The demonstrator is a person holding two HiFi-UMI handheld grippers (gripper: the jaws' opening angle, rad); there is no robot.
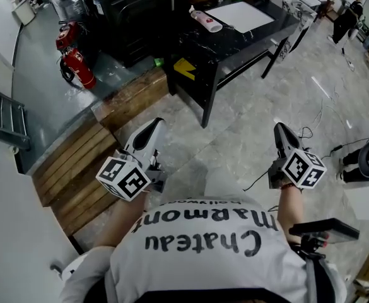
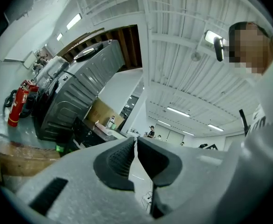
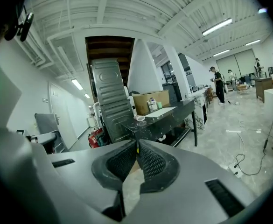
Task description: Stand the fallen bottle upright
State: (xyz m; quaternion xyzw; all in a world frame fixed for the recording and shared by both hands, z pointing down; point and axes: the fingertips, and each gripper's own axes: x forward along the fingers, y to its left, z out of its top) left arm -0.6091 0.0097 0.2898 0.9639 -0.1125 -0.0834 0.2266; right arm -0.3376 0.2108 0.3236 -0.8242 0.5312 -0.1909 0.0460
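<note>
A: Start at the left. What's there?

B: Red extinguishers (image 1: pixel 77 65) on the floor, well clear of everything. Next comes the left gripper (image 1: pixel 154 124), held close in front of the person, its jaws pressed together with nothing between them.

A: And the bottle?

B: The bottle (image 1: pixel 206 21) lies on its side on the black table (image 1: pixel 234 43), near the table's left end and just beside a white sheet (image 1: pixel 241 14). It's well ahead of both grippers, across open floor.

A: Which way does it point?

B: In the head view its long axis runs diagonally, from upper left to lower right. That puts it roughly crosswise to the way the grippers point, not end-on.

A: The right side?

B: The right gripper (image 1: pixel 279 128) is level with the left one, and its jaws are closed too, with nothing in them. Its own view shows the bottle (image 3: pixel 139 118) small on the tabletop, almost straight above the jaw tips.

A: Which is nearer?

B: The bottle sits between the two lines of aim, a little toward the left gripper, so I'd judge the left slightly nearer. Either must travel forward and open before it can grip.
</note>
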